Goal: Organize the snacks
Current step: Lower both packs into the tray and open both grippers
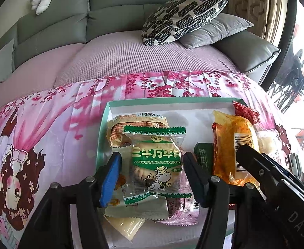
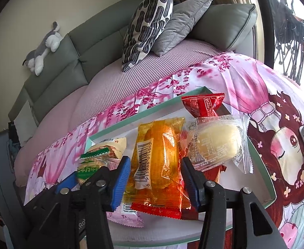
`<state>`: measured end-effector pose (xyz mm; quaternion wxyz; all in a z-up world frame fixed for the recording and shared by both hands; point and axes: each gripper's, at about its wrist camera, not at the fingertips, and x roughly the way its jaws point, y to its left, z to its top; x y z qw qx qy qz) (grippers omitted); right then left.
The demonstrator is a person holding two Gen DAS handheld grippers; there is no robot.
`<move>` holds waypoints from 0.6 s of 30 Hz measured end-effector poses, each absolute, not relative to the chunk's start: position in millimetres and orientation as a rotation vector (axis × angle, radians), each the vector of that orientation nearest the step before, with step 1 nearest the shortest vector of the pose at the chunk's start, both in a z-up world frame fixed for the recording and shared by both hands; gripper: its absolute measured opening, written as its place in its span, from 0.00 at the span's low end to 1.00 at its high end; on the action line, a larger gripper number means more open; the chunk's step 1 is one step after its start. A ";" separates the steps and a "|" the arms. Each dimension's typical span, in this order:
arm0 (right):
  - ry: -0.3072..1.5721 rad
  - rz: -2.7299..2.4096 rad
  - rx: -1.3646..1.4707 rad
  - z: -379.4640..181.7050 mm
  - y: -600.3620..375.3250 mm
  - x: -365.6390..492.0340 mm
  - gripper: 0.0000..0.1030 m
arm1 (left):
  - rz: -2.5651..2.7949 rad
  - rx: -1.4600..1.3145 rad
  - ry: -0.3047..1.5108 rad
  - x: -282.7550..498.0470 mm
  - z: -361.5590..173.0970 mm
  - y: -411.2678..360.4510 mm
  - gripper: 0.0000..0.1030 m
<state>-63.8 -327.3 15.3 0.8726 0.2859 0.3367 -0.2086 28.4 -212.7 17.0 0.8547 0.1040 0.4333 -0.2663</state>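
Shallow mint-edged cardboard tray (image 1: pixel 108 112) sits on a pink floral bedsheet (image 1: pixel 48 124), piled with wrapped snacks. Left gripper (image 1: pixel 152 166) is parted, straddling a clear green-trimmed biscuit packet with a cow print (image 1: pixel 156 157) lying in the tray, pads off it. Right gripper (image 2: pixel 155 176) is likewise loose around an orange-yellow cellophane cake packet (image 2: pixel 158 157), resting on the pile.

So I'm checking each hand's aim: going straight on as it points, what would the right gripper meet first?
The right gripper would most likely meet the orange snack packet lying between its open fingers in the tray; exact depth is unclear.
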 end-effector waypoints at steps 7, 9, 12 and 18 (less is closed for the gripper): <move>0.677 -0.435 0.577 27.9 -325.9 -69.2 0.58 | -0.549 0.203 0.892 27.8 29.1 -205.5 0.68; 0.673 -0.434 0.569 30.8 -324.6 -69.8 0.58 | -0.540 0.204 0.891 28.1 31.7 -202.5 0.68; 0.677 -0.436 0.548 33.0 -321.7 -69.2 0.58 | -0.505 0.207 0.909 30.7 31.9 -198.0 0.69; 0.696 -0.445 0.520 31.2 -319.3 -65.7 0.60 | -0.445 0.194 0.930 38.7 31.3 -184.3 0.69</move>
